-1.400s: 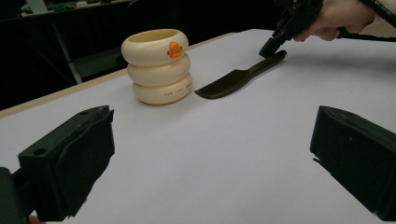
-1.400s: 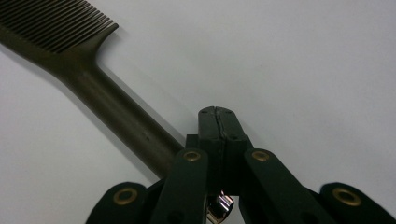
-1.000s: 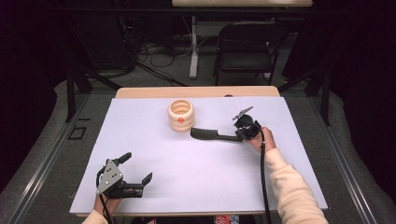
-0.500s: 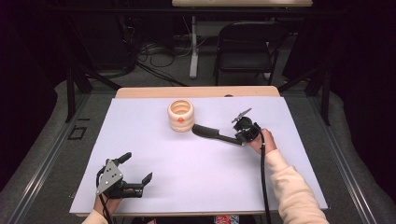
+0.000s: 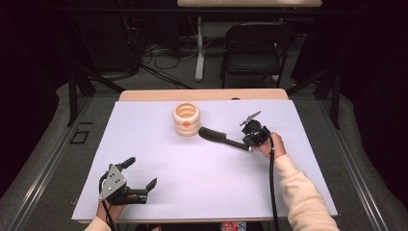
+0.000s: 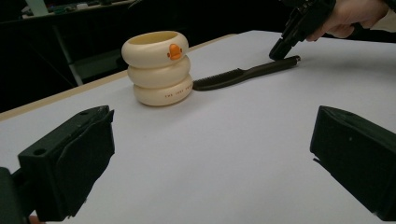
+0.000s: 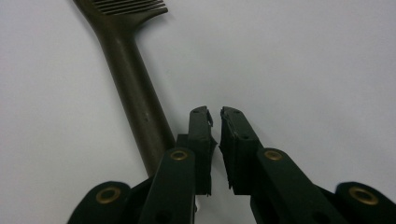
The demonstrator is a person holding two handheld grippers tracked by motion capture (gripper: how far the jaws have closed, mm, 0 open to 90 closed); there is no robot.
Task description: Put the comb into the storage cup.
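Note:
A dark hairbrush (image 5: 219,137) lies on the white table cover, its bristled head next to a cream cup shaped like stacked rings (image 5: 186,119) with an orange duck mark. My right gripper (image 5: 249,146) sits low at the handle's end. Its jaws have just been opening and stand a narrow gap apart (image 7: 214,114) with nothing between them. The brush handle (image 7: 135,93) runs beside and under the left jaw. My left gripper (image 5: 141,173) rests near the front left edge, wide open (image 6: 212,135) and empty. It faces the cup (image 6: 159,67) and the brush (image 6: 243,73).
The white cover (image 5: 202,187) spreads over most of a wooden table (image 5: 202,95). A folding chair (image 5: 255,48) and cables stand on the floor beyond the far edge. A cable trails from the right gripper along the sleeve (image 5: 298,192).

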